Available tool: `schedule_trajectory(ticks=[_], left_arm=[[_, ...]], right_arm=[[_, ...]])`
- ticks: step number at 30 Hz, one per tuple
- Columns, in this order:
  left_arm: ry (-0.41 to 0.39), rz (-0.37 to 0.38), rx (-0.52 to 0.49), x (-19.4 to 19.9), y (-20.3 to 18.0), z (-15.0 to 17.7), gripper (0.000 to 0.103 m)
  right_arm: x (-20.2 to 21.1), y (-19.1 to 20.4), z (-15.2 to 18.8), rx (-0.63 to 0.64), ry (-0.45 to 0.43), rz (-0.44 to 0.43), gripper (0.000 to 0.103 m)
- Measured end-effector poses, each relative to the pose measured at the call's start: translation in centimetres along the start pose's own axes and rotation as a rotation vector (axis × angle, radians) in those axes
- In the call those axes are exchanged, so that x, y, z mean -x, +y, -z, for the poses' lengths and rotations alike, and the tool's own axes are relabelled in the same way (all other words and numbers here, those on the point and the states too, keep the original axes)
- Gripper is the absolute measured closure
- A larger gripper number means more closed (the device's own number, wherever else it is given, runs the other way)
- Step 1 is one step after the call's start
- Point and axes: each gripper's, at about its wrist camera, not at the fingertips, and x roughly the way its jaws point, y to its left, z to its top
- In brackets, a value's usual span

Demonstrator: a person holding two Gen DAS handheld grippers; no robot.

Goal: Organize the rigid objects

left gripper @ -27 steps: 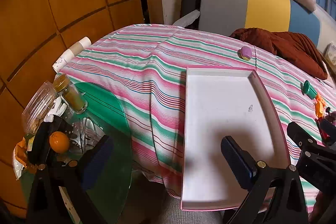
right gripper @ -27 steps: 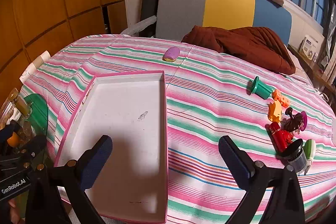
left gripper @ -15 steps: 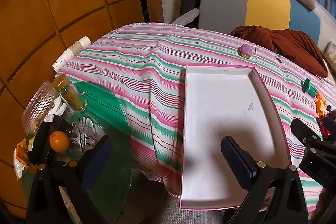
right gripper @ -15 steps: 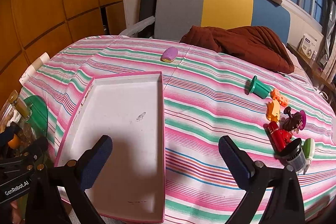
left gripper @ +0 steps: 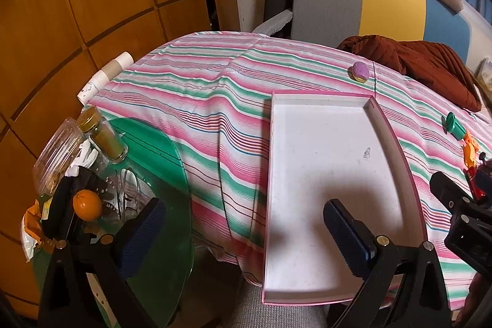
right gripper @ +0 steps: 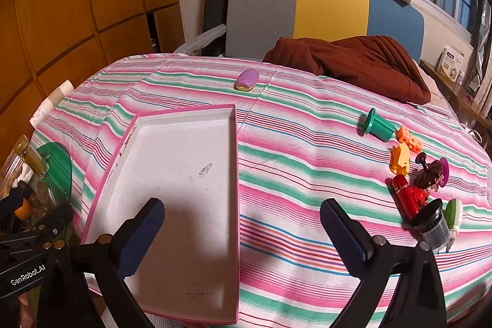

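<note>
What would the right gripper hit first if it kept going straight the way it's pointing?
Probably the striped bedspread, just right of the tray. The open right gripper points at bare cover between the tray and the toys; depth is hard to judge.

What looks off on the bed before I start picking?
The white tray overhangs the bed's near edge, so it could tip when loaded. It has a small scuffed patch on its floor. The green cup lies on its side among the scattered toys.
</note>
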Motion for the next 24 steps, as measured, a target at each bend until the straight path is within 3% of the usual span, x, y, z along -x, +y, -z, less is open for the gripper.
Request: schedule_trajectory(ticks=[10,16,24], left_arm=[[0.026,0.021,-0.014,-0.3,-0.9,0.3,0.000],[0.069,0.118,-0.018,-0.8,-1.9,0.9,0.000],[0.066,0.289,-0.081,0.1,-4.9,2.2,0.000]], right_arm=[[0.2,-1.2,0.4,-0.027,-0.004,0.005,0.000],[-0.3,-3.2,0.8,-0.071,0.021,0.024,0.000],[-0.5,-7.6,2.2,-0.142,0.038,0.068,0.000]])
